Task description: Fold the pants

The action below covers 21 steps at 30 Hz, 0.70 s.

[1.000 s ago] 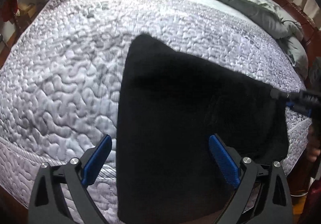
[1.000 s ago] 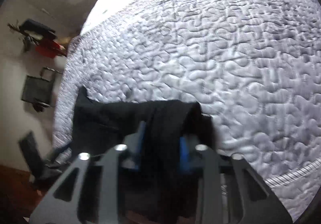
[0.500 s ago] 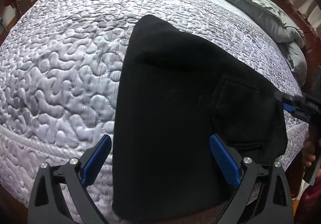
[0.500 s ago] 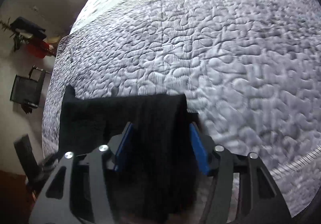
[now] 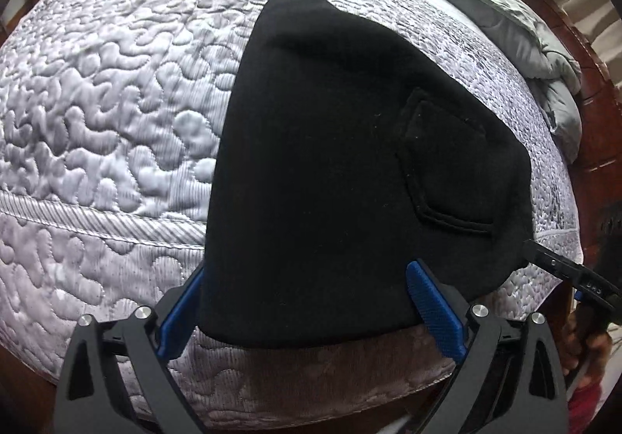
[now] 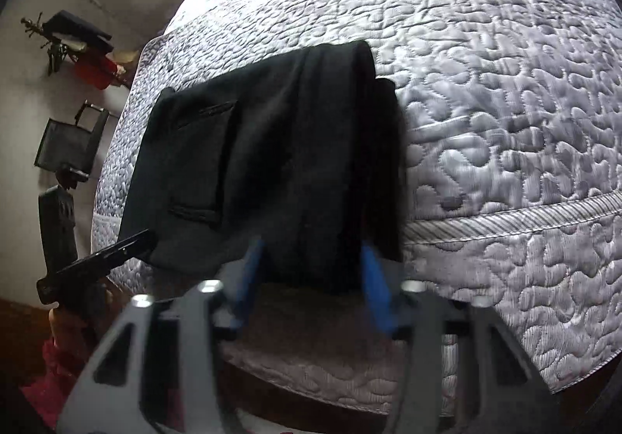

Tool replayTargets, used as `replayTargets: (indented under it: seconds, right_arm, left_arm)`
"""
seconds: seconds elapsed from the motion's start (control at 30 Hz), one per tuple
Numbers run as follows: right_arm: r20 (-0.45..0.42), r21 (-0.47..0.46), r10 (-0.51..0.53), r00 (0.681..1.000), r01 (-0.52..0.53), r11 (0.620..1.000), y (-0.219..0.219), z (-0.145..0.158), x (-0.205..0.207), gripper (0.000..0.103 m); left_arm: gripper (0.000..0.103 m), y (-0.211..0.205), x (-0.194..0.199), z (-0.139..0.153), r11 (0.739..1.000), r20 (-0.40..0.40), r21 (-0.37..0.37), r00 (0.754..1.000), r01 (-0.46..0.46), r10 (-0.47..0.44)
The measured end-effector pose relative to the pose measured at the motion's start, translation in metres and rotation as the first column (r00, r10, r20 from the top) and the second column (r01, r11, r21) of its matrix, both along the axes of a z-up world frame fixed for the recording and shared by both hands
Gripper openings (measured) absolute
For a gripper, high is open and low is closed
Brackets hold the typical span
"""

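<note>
The black pants [image 5: 330,169] lay folded near the bottom edge of the bed, filling the centre of the left wrist's picture and the centre-left of the right wrist's, with a back pocket [image 5: 447,169] facing up. They looked to me like a thick, soft knit or fleece: limp, not slippery, nothing breakable, and light enough to lift from one edge, though I would expect the layers to sag and slide apart if pinched at a single corner. The stacked fold edge at the near hem seemed the sensible place to take hold, both tongs catching all the layers together.

The left gripper [image 5: 311,302] stood spread wide at the bottom of its frame, its blue pads [image 5: 435,313] on either side of the near hem and not pressing it. The right gripper [image 6: 315,278] was partly open and had just been narrowing; the cloth's near edge sat between its blurred blue pads, yet I saw no pinch, so I took it as holding nothing.

The quilted bedspread [image 5: 101,115] under the pants was silvery grey, puffy and yielding, with a stitched border running along its side. A crumpled grey duvet [image 5: 505,6] lay at the upper right of the left view against a dark wooden headboard [image 5: 594,96]. In the right view's left margin were a pale wall, a black chair [image 6: 66,146] and something red on a rack [image 6: 93,70].
</note>
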State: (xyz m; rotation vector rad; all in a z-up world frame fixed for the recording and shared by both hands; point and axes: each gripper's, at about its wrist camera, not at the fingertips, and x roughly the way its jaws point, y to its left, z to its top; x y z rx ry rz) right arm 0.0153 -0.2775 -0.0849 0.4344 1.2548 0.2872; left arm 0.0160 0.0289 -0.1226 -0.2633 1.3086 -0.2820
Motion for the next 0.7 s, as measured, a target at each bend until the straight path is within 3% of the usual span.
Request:
replayTargets:
  seconds: [0.03, 0.1, 0.17, 0.27, 0.37, 0.47, 0.57, 0.7]
  right_arm:
    - [0.011, 0.000, -0.003, 1.000, 0.003, 1.000, -0.003, 0.003, 0.000, 0.010]
    - [0.023, 0.013, -0.005, 1.000, 0.005, 1.000, -0.010, 0.010, -0.001, 0.006]
    - [0.043, 0.046, 0.000, 0.999, -0.002, 0.999, -0.014, 0.019, -0.001, 0.005]
    - [0.046, -0.027, 0.022, 0.999, -0.021, 0.999, -0.009, 0.023, -0.001, 0.003]
    - [0.009, -0.101, 0.032, 0.999, -0.031, 0.994, -0.004, 0.011, 0.000, 0.002]
    - [-0.044, -0.088, 0.006, 0.999, -0.010, 0.996, -0.004, -0.013, 0.002, 0.002]
    - [-0.042, -0.099, 0.005, 0.999, -0.009, 0.995, 0.000, -0.014, 0.003, 0.003]
    - [-0.015, -0.117, 0.002, 1.000, -0.004, 0.993, -0.001, 0.011, 0.003, 0.016]
  left_arm:
    - [0.098, 0.000, 0.000, 0.000, 1.000, 0.001, 0.008, 1.000, 0.001, -0.001]
    - [0.099, -0.004, 0.003, -0.001, 1.000, 0.005, 0.021, 1.000, 0.005, -0.005]
    - [0.099, -0.010, 0.003, -0.002, 1.000, 0.007, 0.026, 1.000, 0.007, -0.007]
    - [0.100, -0.019, 0.005, -0.003, 0.999, 0.013, 0.038, 1.000, 0.018, -0.018]
    - [0.100, -0.026, 0.006, -0.004, 0.999, 0.011, 0.040, 1.000, 0.024, -0.025]
    - [0.100, -0.035, 0.007, -0.007, 0.999, 0.009, 0.040, 0.999, 0.031, -0.031]
    - [0.100, -0.041, 0.006, -0.006, 0.999, 0.006, 0.040, 1.000, 0.029, -0.029]
    - [0.099, -0.032, 0.006, 0.019, 0.998, 0.049, 0.053, 0.998, 0.043, -0.045]
